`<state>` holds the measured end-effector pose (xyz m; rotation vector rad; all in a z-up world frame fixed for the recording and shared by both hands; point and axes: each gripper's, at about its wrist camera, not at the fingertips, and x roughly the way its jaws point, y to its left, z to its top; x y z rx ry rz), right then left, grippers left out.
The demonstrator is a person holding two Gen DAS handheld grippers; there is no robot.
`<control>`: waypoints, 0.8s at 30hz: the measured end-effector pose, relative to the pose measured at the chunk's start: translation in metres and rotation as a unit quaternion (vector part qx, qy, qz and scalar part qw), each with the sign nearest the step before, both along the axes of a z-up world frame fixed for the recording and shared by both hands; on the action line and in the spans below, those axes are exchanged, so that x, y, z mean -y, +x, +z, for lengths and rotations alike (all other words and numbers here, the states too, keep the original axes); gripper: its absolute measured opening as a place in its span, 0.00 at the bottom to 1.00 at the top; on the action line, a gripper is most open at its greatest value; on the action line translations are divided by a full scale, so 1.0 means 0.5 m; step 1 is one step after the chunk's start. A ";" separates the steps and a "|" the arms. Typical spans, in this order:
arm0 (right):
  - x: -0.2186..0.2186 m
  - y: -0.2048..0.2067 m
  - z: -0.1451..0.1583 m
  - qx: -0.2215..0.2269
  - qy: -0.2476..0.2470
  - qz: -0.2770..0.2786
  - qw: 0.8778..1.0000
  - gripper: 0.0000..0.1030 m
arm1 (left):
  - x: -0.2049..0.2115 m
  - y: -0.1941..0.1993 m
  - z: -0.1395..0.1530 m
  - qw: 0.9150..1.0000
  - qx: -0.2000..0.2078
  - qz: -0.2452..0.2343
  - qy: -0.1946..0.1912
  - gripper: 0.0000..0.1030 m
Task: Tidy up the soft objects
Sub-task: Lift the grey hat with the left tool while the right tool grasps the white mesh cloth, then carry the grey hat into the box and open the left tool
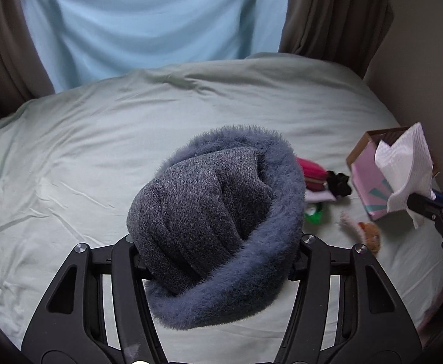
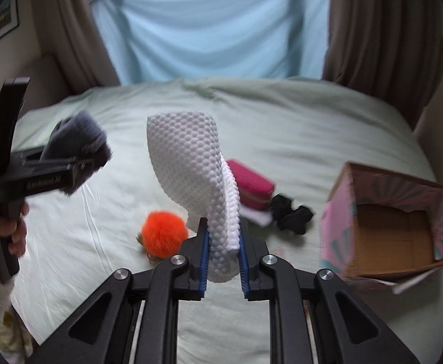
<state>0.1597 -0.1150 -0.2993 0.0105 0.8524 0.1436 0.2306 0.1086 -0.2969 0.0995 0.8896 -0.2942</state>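
The left hand-held gripper (image 1: 218, 261) clamps a grey fuzzy hat (image 1: 218, 224), crown pointing away; the right hand-held gripper (image 2: 223, 254) pinches a white waffle cloth (image 2: 197, 163) standing upright above the bed (image 2: 312, 127).

You've got a pale green bed (image 2: 297, 127) below your gripper; on it sit an orange pom-pom (image 2: 164, 230), pink pouch (image 2: 251, 186), black scrunchie (image 2: 294, 212) and open box (image 2: 388, 221) off right.
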 end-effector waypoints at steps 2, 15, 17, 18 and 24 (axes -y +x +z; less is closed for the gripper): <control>0.022 -0.008 0.035 0.002 0.011 -0.011 1.000 0.15 | 0.021 -0.013 0.040 1.000 0.006 -0.003 0.000 0.53; 0.251 -0.030 0.210 0.009 0.041 -0.051 0.998 0.15 | 0.300 -0.098 0.209 0.999 0.021 -0.001 -0.024 0.53; 0.304 -0.029 0.222 0.007 0.040 -0.053 0.998 0.15 | 0.368 -0.106 0.218 0.999 0.021 0.001 -0.031 0.53; 0.330 -0.029 0.225 0.007 0.037 -0.054 0.998 0.15 | 0.396 -0.108 0.218 0.999 0.020 0.002 -0.031 0.53; 0.499 -0.018 0.227 -0.012 0.014 -0.065 0.998 0.15 | 0.574 -0.093 0.213 0.999 0.005 0.000 -0.044 0.53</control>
